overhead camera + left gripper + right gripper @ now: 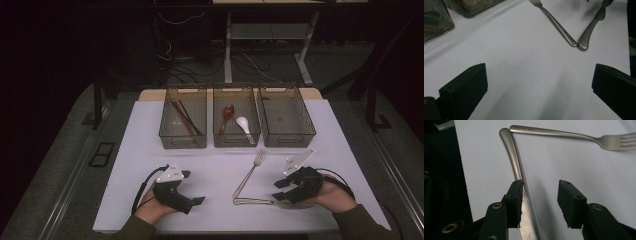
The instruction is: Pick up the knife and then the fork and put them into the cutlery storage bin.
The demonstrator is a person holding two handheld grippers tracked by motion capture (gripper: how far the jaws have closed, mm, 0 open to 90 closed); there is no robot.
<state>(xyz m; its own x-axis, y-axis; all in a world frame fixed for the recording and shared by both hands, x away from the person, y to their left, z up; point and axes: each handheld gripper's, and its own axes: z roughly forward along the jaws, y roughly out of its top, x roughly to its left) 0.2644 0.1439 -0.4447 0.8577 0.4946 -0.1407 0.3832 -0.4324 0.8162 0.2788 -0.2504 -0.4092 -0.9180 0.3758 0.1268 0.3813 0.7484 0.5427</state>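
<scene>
While your left gripper (192, 189) rests with its jaws spread wide on the near left of the table (150, 130), keep it idle. Just right of centre, the knife (252, 201) meets the fork (249, 173) handle-tip; your right gripper (540, 203), parted, has only one jaw at the knife, so straddle it before closing.

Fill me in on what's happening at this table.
A person holds a gripper in each hand over a white table. The right gripper is open, its jaws at the knife, which lies handle-end to handle-end with a fork. The left gripper is open and holds nothing. Beyond stand three bins: chopsticks in the left, two spoons in the middle.
</scene>
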